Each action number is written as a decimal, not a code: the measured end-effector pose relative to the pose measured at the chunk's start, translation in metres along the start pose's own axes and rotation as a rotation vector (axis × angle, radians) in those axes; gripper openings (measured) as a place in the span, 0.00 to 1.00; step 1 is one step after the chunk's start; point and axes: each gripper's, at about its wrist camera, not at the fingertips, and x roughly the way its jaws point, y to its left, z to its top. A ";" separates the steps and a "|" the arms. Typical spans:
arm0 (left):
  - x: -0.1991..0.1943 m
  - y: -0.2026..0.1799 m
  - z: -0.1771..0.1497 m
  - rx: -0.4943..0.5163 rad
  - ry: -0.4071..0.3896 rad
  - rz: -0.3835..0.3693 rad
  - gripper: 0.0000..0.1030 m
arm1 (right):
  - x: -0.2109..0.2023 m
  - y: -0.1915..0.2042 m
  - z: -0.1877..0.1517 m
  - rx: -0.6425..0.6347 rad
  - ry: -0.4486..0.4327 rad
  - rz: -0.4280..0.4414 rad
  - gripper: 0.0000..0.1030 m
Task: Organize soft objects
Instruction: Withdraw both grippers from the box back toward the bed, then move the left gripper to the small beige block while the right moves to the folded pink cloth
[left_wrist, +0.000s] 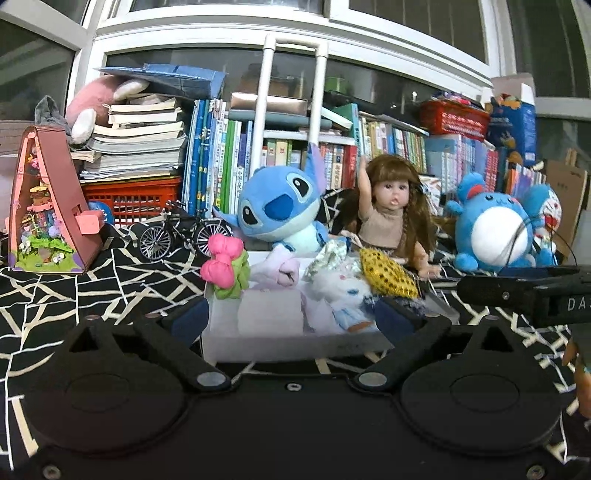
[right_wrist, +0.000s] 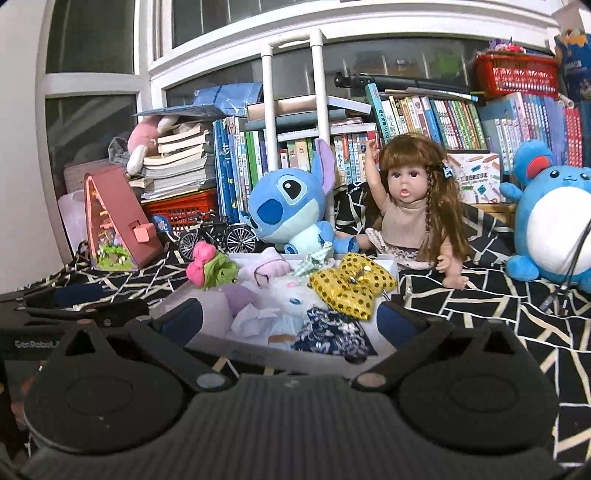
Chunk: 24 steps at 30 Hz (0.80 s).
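A shallow white box (left_wrist: 295, 347) (right_wrist: 258, 356) sits on the black-and-white patterned cloth, just ahead of both grippers. In it lie a pink bow on a green scrunchie (left_wrist: 220, 262) (right_wrist: 201, 267), a pale pink cloth (left_wrist: 280, 267), a white plush bunny (left_wrist: 340, 286) (right_wrist: 291, 291), a gold sequin bow (left_wrist: 388, 275) (right_wrist: 351, 284) and a dark blue patterned cloth (right_wrist: 332, 332). My left gripper (left_wrist: 291, 319) is open with its fingers either side of the box's near edge, holding nothing. My right gripper (right_wrist: 290, 321) is also wide open and empty, beside the left one.
Behind the box sit a blue Stitch plush (left_wrist: 277, 206), a long-haired doll (left_wrist: 391, 206) and a round blue plush (left_wrist: 491, 229). A model bicycle (left_wrist: 177, 236) and a triangular miniature house (left_wrist: 48, 206) stand at the left. Stacked books and red baskets fill the back.
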 end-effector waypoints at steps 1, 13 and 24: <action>-0.003 0.000 -0.002 0.006 0.001 -0.003 0.94 | -0.003 0.001 -0.004 -0.007 0.000 -0.004 1.00; -0.002 0.000 -0.044 0.012 0.119 0.011 0.94 | -0.013 0.010 -0.048 -0.081 0.059 -0.056 1.00; 0.011 -0.007 -0.055 -0.018 0.179 0.001 0.94 | -0.009 0.012 -0.075 -0.132 0.112 -0.102 1.00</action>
